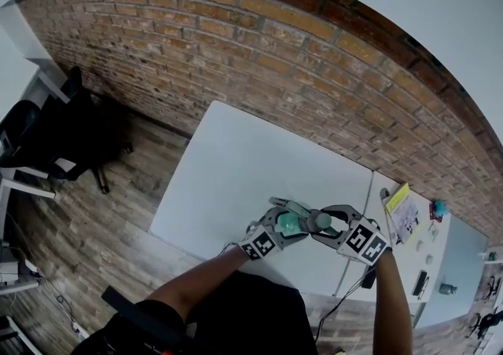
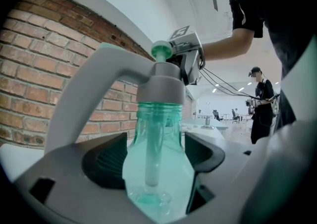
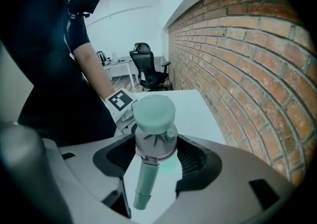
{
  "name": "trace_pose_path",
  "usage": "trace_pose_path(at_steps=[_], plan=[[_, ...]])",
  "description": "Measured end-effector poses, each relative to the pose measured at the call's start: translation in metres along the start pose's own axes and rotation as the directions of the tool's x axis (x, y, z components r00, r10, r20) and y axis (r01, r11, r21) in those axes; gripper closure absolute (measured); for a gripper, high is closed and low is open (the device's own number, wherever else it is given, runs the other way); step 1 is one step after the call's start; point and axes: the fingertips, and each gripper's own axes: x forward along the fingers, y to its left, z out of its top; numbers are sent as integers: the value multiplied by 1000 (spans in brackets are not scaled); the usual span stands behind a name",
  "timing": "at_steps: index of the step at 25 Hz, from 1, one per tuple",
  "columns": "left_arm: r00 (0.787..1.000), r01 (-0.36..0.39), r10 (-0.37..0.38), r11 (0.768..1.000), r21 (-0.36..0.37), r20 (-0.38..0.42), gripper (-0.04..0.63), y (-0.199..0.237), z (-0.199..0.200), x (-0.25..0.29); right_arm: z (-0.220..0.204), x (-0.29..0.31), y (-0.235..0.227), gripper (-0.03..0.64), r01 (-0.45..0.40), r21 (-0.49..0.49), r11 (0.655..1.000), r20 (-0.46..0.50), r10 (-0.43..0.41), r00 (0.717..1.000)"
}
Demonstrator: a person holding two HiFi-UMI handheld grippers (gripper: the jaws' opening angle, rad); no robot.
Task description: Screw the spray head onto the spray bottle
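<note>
Jaws of the left gripper point(image 2: 157, 161) clamp the clear teal spray bottle point(image 2: 159, 178) by its body. The right gripper point(image 3: 156, 154) grips the grey collar of the spray head point(image 3: 154, 136), seated on the bottle's neck with its tube inside. Both hang over the white table's point(image 1: 236, 165) near edge, with a brick wall point(image 1: 275, 55) beyond.

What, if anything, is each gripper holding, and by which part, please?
The left gripper holds the spray bottle by its body; the right gripper holds the spray head by its grey body.
</note>
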Motion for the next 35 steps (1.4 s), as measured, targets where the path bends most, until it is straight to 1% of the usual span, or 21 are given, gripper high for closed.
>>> trace_pose_path(at_steps=[2, 3, 4, 6, 8, 11, 14, 18, 21, 23, 25, 27, 30, 33, 35], plan=[[1000, 14, -14, 1000, -8, -3, 242, -2, 2, -1, -2, 0, 1, 354, -11, 23, 1000, 6, 11, 1000], [1000, 26, -26, 1000, -16, -1, 239, -2, 5, -1, -4, 0, 0, 353, -18, 51, 999, 12, 17, 1000], [999, 38, -38, 999, -20, 1, 217, -3, 8, -1, -5, -1, -1, 351, -19, 86, 996, 22, 17, 1000], [999, 51, -51, 998, -22, -2, 179, -3, 8, -1, -6, -3, -5, 351, 4, 144, 990, 44, -11, 999], [999, 43, -44, 999, -27, -20, 156, -1, 1, -6, -6, -5, -5, 345, 42, 168, 985, 46, -51, 998], [999, 18, -20, 999, -50, -47, 150, 6, -14, -16, -1, -8, -2, 345, 76, 192, 978, 46, -86, 995], [998, 20, -23, 997, -68, -50, 138, 7, -19, -16, 3, -15, -5, 344, 111, 253, 961, 56, -129, 990], [998, 40, -43, 998, -50, -52, 130, 4, -18, -15, 8, -24, -10, 342, 193, 311, 931, 5, -205, 979], [996, 48, -51, 998, -40, -66, 121, 2, -28, -16, 15, -22, 0, 342, 195, 332, 923, -23, -199, 980], [994, 49, -52, 998, -31, -94, 81, 1, -39, -15, 14, -19, 2, 342, 207, 344, 916, -54, -201, 978], [992, 48, -50, 999, -23, -118, 72, 2, -47, -14, 12, -17, -1, 342, 236, 376, 896, -72, -225, 972], [991, 55, -57, 998, -16, -121, 72, 2, -49, -12, 13, -15, -3, 342, 253, 405, 879, -76, -243, 967], [989, 80, -80, 997, -3, -126, 72, -1, -52, -6, 14, -10, -3, 342, 262, 411, 873, -106, -239, 965], [988, 85, -85, 996, -4, -128, 72, -1, -54, -5, 9, -6, -7, 343, 292, 413, 863, -149, -253, 956], [989, 84, -85, 996, -9, -121, 72, -1, -54, -5, 5, -4, -7, 345, 303, 386, 872, -185, -248, 951]])
